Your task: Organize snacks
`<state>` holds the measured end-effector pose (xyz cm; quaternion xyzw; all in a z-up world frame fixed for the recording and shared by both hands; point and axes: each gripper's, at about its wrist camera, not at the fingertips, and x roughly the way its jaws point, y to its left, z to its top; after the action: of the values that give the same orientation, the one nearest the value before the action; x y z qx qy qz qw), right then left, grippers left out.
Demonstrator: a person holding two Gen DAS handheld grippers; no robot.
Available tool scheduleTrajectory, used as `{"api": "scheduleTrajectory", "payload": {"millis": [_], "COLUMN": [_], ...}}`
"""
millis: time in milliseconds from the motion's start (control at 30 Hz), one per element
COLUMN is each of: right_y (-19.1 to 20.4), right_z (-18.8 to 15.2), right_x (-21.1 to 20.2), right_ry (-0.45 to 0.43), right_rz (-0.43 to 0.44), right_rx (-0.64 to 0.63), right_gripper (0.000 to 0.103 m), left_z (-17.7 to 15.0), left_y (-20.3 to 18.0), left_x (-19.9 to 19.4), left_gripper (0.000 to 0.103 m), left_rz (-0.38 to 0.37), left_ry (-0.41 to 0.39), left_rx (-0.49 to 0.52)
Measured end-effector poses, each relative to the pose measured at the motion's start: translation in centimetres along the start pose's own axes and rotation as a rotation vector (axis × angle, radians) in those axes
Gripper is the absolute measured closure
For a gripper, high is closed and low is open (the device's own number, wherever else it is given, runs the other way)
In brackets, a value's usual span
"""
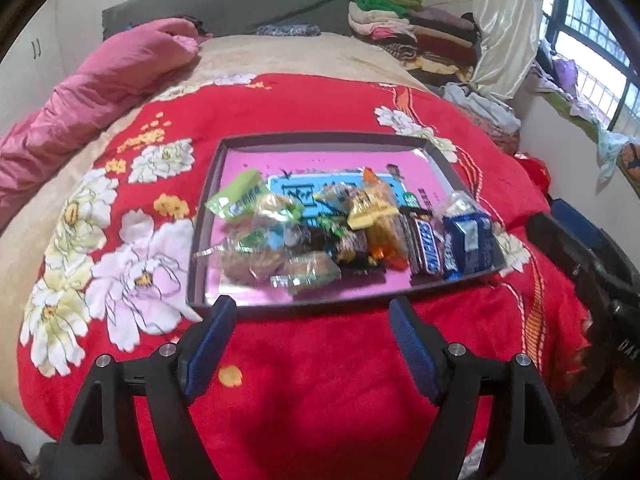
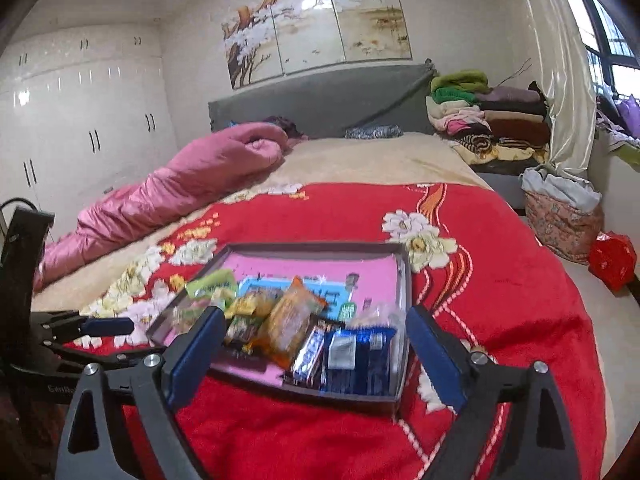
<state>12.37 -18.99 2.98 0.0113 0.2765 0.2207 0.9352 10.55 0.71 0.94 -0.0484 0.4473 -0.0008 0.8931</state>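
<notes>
Left gripper (image 1: 310,318), jaws wide and empty, hangs short of the tray (image 1: 320,139). Wrapped snacks (image 1: 340,232) lie gathered inside it on the red blanket (image 1: 320,380), apparently corralled for sorting. Right gripper (image 2: 316,330), likewise wide, holds nothing.

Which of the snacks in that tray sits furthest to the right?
The dark blue packet, at the tray's right end beside the Snickers bar; every other snack lies to its left.
</notes>
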Motion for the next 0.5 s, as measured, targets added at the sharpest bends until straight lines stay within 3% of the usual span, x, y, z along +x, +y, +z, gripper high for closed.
{"api": "scheduleTrajectory", "payload": {"millis": [167, 500], "right_y": [1.1, 1.0], "right_z": [-1.1, -3.4], "right_x": [-1.3, -2.3], "right_ry": [0.022, 0.131], "right_rz": [-0.021, -0.064], "right_rx": [-0.001, 0.130], "right_gripper": [0.010, 0.009], "left_z": [-0.9, -3.1], "left_y": [0.3, 0.7], "left_x": [-0.6, -1.7], "left_gripper": [0.023, 0.023], "left_rz": [0.002, -0.017], "left_ry": [-0.006, 0.006], "left_rx": [-0.002, -0.035]}}
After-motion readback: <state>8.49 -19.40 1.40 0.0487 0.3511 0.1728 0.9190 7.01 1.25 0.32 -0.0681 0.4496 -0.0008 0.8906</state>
